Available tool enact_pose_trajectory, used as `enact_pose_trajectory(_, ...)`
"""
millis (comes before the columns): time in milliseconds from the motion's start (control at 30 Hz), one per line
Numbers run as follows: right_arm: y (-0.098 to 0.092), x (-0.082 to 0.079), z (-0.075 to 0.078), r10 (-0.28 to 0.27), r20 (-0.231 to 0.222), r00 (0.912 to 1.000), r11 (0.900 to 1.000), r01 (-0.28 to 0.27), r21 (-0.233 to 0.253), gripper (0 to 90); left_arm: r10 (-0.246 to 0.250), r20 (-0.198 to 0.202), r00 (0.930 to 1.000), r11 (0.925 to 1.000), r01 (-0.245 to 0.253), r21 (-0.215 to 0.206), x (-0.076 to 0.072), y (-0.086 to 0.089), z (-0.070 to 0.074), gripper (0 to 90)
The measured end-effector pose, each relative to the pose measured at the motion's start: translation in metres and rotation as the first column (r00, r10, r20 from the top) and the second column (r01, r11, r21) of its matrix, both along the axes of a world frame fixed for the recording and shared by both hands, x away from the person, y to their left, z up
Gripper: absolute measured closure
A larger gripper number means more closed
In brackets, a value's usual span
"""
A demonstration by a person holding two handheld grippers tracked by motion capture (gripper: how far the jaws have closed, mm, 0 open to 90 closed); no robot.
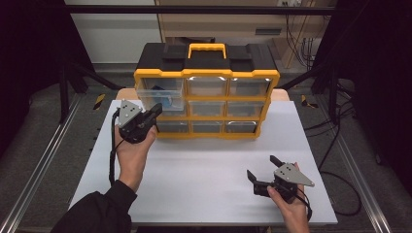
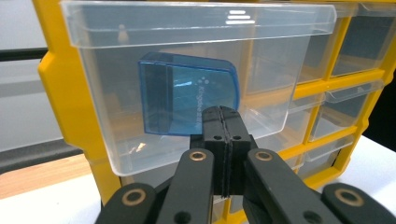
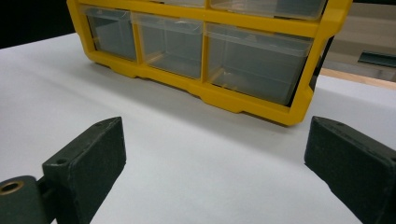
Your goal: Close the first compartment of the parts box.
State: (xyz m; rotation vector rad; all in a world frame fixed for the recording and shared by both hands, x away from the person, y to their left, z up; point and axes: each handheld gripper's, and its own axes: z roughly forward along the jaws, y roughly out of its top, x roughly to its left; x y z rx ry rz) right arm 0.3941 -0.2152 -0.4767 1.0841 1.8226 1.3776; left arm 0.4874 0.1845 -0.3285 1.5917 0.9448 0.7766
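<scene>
Left gripper view: drawer [image 2: 116,74] before shut jaws.

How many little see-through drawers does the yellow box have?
9 drawers in the organizer, three rows of three. Top row, pulled out. Middle. Bottom. None seem hidden.
</scene>
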Motion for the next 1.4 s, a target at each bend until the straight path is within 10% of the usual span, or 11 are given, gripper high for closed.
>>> enact_pose_trajectory(1400,-0.001,0.0,0.001,-0.004,0.021,0.9998,1.0,0.004,0.009,5.1,0.029,0.006,0.9996,0.9987,-0.029,0.041,0.032,-0.014,0.004,89.9)
